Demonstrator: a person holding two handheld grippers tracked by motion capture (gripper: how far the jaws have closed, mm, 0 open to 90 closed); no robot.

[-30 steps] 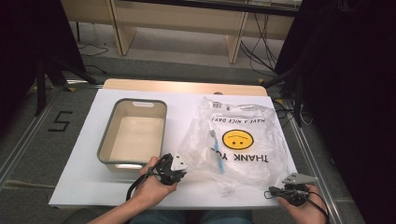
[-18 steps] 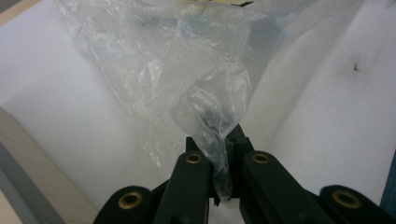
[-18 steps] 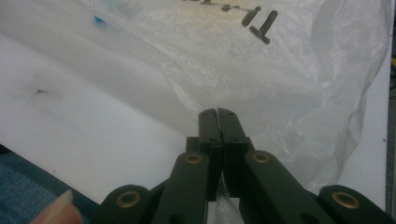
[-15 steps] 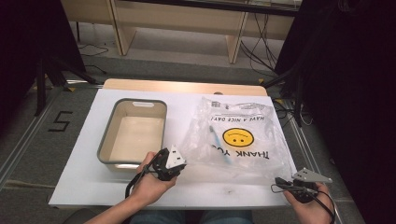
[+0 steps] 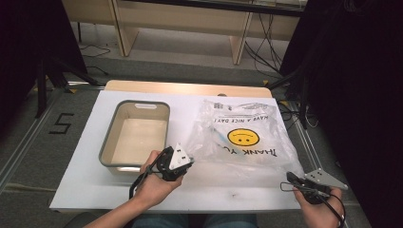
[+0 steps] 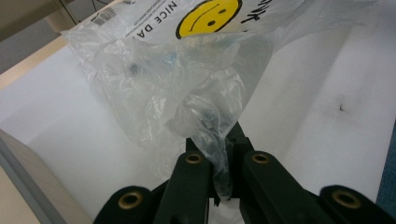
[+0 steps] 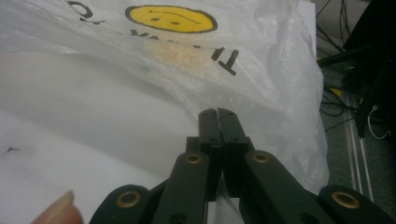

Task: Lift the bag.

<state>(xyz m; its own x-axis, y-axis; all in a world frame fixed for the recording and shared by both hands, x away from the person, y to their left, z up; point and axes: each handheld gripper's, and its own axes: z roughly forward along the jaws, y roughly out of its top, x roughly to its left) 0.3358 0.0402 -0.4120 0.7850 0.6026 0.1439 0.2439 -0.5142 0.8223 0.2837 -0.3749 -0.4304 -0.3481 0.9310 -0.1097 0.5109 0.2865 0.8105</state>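
Left of centre in the high view there's a grey bin (image 5: 134,135) sitting on the white tabletop (image 5: 85,185). Just right of it, the left gripper (image 5: 183,161) has its jaws clamped on the near corner of the clear smiley-face bag (image 5: 242,137), which covers centre-right. Lower right, the right gripper (image 5: 291,177) has its jaws closed at the bag's other near corner.

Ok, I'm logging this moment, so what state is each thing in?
Plastic bag: crumpled on the table, near corner lifted.
Left gripper: shut on the bag's corner.
Right gripper: jaws shut at the bag's edge; a pinch on the film can't be told.
Bin: upright, open, nothing in it.
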